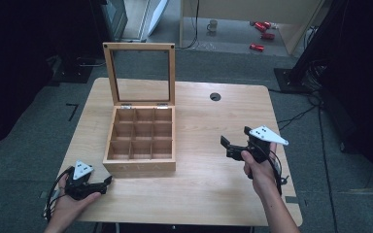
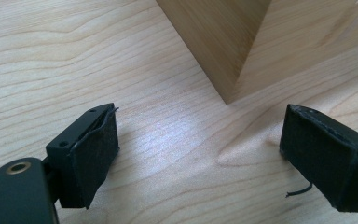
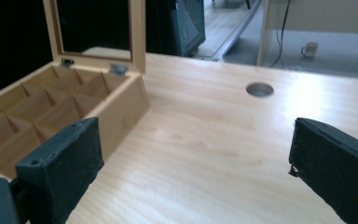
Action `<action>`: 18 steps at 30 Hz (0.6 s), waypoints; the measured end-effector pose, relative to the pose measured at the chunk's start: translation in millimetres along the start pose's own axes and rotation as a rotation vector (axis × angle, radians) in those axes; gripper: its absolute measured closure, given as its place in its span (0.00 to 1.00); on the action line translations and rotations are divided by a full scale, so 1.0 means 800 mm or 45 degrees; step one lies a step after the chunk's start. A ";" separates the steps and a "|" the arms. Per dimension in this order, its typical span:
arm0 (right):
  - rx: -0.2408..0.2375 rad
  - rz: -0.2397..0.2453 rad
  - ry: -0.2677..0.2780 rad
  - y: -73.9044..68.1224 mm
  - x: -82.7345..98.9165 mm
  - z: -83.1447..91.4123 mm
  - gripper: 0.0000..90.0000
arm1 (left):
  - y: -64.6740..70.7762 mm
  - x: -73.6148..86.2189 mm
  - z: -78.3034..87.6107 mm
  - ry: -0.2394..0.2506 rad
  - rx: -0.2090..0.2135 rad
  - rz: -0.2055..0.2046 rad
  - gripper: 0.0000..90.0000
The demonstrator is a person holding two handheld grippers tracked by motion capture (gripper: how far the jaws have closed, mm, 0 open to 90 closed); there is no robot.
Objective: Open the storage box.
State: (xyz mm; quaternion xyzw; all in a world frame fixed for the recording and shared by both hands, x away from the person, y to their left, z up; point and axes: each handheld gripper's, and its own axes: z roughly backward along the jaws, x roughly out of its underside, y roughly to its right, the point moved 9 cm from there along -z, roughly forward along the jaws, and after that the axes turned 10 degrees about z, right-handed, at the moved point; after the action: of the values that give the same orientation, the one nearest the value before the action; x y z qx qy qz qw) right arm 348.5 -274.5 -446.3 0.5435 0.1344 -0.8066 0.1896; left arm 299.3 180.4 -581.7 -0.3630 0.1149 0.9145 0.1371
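Observation:
A wooden box with nine empty compartments stands left of the table's middle. Its glass-paned lid is propped upright at the back. My left gripper rests low by the table's front left edge, just off the box's front left corner. In the left gripper view that corner of the box sits ahead of my open left gripper, nothing between the jaws. My right gripper is held above the table to the box's right, jaws wide apart. The right gripper view shows my right gripper empty, with the box and lid to its left.
The light wooden table has a round cable hole near its back edge, seen in the right gripper view as the hole. On the floor beyond lie a mug and red cans. Dark equipment stands at the right.

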 end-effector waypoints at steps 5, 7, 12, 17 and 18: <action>0.039 0.005 -0.032 0.009 0.026 0.014 0.03 | 0.000 0.000 0.000 0.001 0.000 0.000 0.13; 0.059 0.014 -0.043 0.014 0.036 0.020 0.03 | 0.000 0.000 0.000 0.001 -0.001 0.002 0.13; 0.141 0.082 -0.115 0.032 0.073 0.030 0.03 | 0.000 0.000 0.000 0.002 -0.002 0.003 0.13; 0.170 0.045 -0.173 0.046 0.110 0.040 0.03 | 0.000 0.000 0.000 0.001 -0.002 0.002 0.14; 0.178 0.030 -0.191 0.049 0.120 0.043 0.03 | 0.000 0.000 0.000 0.001 -0.003 0.002 0.14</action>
State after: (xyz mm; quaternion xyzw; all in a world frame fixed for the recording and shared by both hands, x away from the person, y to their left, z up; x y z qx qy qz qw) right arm 305.4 -339.3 -523.0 0.4951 0.0568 -0.8501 0.1701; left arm 299.3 180.6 -581.6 -0.3633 0.1142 0.9146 0.1358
